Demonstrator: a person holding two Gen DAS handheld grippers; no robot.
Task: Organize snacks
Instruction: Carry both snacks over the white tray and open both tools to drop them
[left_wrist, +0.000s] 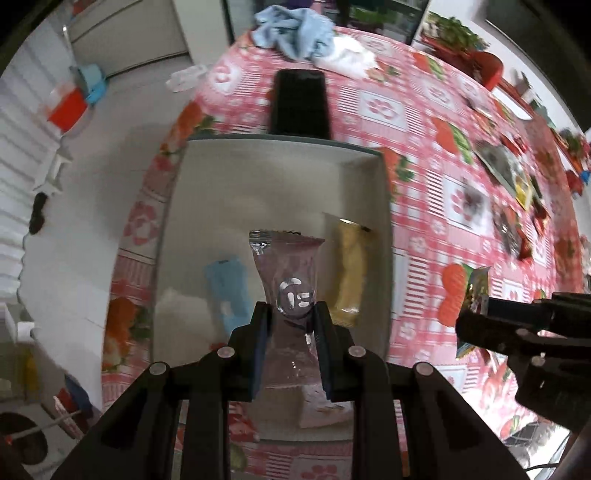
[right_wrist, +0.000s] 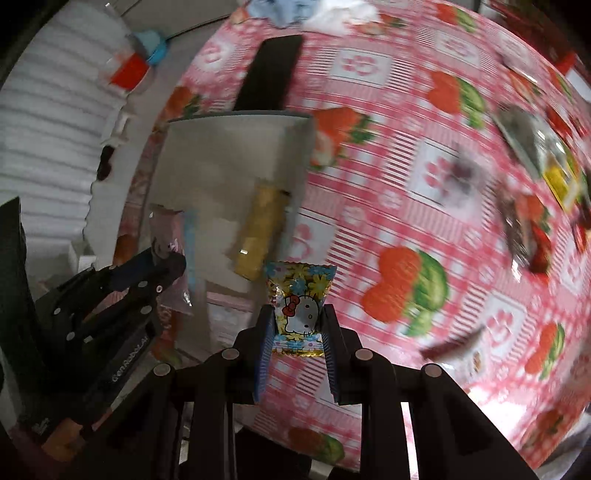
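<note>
My left gripper (left_wrist: 290, 310) is shut on a pink clear-windowed snack packet (left_wrist: 286, 266) and holds it over the open white box (left_wrist: 207, 177). In the box lie a yellow snack bar (left_wrist: 351, 269), a blue packet (left_wrist: 229, 291) and a pink-white packet (left_wrist: 325, 406). My right gripper (right_wrist: 298, 314) is shut on a flowery Hello Kitty packet (right_wrist: 300, 299), just right of the box's (right_wrist: 221, 147) near right side. The right gripper also shows in the left wrist view (left_wrist: 476, 317), and the left gripper in the right wrist view (right_wrist: 162, 266).
A black phone (left_wrist: 300, 103) lies behind the box on the pink strawberry tablecloth (left_wrist: 424, 122). A blue and white cloth heap (left_wrist: 295, 33) is at the far edge. Several loose snack packets (left_wrist: 506, 173) are scattered at the right. The table's left edge runs close to the box.
</note>
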